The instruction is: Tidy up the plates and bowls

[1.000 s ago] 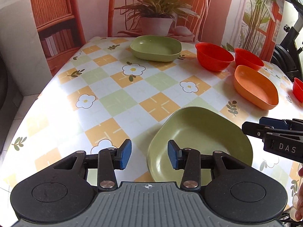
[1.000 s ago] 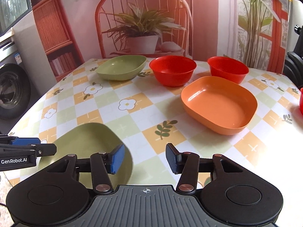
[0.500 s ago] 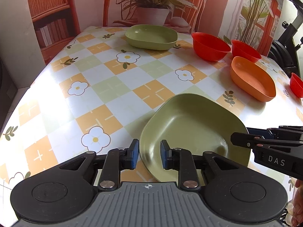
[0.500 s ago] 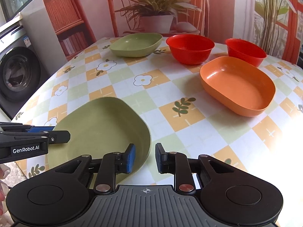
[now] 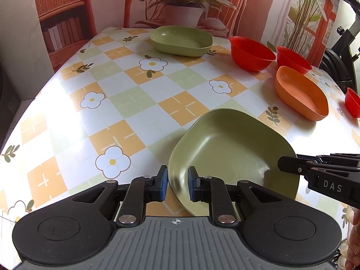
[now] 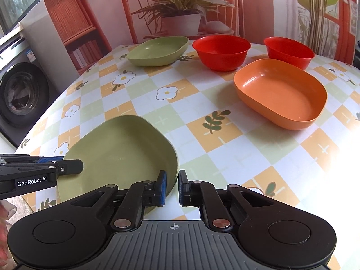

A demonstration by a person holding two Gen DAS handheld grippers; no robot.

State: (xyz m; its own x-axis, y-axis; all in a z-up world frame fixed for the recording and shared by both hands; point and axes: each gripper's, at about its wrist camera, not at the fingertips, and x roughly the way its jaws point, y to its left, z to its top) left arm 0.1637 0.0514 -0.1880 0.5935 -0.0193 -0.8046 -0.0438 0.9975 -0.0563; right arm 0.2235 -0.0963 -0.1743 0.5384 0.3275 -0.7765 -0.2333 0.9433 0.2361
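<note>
Both grippers pinch opposite rims of the near green plate (image 5: 231,155), left gripper (image 5: 177,183) on its left edge and right gripper (image 6: 172,186) on its right, probably so the wide dish lifts level. The plate sits at the table's (image 6: 202,103) near edge, well apart from the far green plate (image 6: 157,50), likely its stacking partner.

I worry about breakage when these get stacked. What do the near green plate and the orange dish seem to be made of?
Near green squarish plate: likely plastic or melamine, semi-gloss, with soft highlights and a thin rim. Orange rounded-rectangular dish: apparently the same material, with uniform colour and a smooth sheen. Ceramic cannot be ruled out.
</note>
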